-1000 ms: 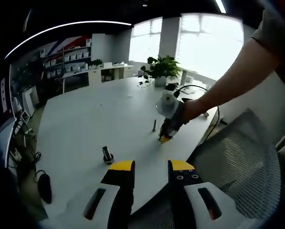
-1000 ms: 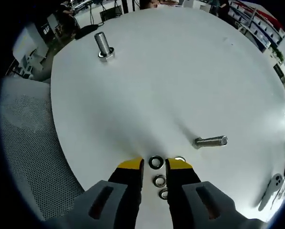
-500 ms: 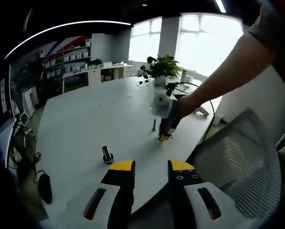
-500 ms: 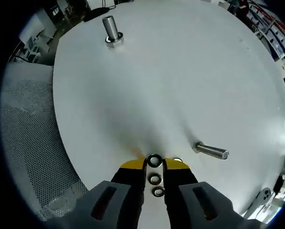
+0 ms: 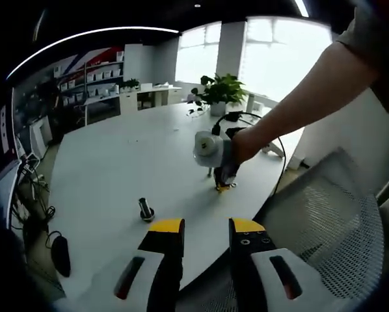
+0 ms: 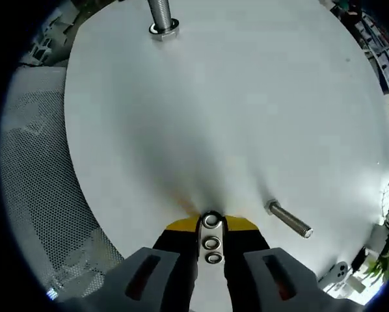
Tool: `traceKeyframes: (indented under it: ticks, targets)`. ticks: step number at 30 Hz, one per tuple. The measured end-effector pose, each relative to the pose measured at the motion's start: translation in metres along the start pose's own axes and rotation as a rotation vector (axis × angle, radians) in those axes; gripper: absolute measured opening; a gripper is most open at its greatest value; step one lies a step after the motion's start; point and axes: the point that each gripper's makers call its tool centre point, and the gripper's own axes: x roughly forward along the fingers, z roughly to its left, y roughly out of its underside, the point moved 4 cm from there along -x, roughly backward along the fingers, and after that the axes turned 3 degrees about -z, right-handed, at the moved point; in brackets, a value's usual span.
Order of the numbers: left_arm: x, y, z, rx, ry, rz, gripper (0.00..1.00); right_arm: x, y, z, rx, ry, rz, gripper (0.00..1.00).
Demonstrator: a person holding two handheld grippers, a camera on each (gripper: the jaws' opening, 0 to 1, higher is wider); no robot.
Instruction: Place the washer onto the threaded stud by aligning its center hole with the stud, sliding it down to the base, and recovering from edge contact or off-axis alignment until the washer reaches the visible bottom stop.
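Between my right gripper's (image 6: 211, 224) narrowed yellow-tipped jaws lies a row of three silver ring washers (image 6: 211, 221) on the white round table (image 6: 246, 97); grip unconfirmed. Beside them a threaded steel stud (image 6: 289, 219) stands, bare tabletop beyond. My left gripper (image 5: 206, 226) hangs parted, empty, past the table's edge.

bright windows (image 5: 272, 55), wall shelves (image 5: 93, 81), mesh chair (image 5: 331, 227).

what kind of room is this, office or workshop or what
Most likely an office or lab-style workroom. A large white table stands by bright windows, with a potted plant on it, stocked shelves along the far wall and a mesh office chair pulled up at its edge.
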Motion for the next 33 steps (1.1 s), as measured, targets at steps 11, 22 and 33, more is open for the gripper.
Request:
traceKeyframes:
  ticks: [11,22,33]
  targets:
    - [-0.001,-0.001,-0.001,0.009,-0.001,-0.01,0.25,0.0,0.007,0.0,0.063,0.043,-0.105,0.14]
    - [-0.001,-0.001,-0.002,0.013,0.003,-0.01,0.25,-0.001,0.007,-0.001,0.141,0.021,-0.14,0.13]
    - [-0.002,-0.005,-0.001,0.009,-0.002,-0.036,0.25,-0.011,0.009,0.003,0.158,0.011,-0.167,0.13]
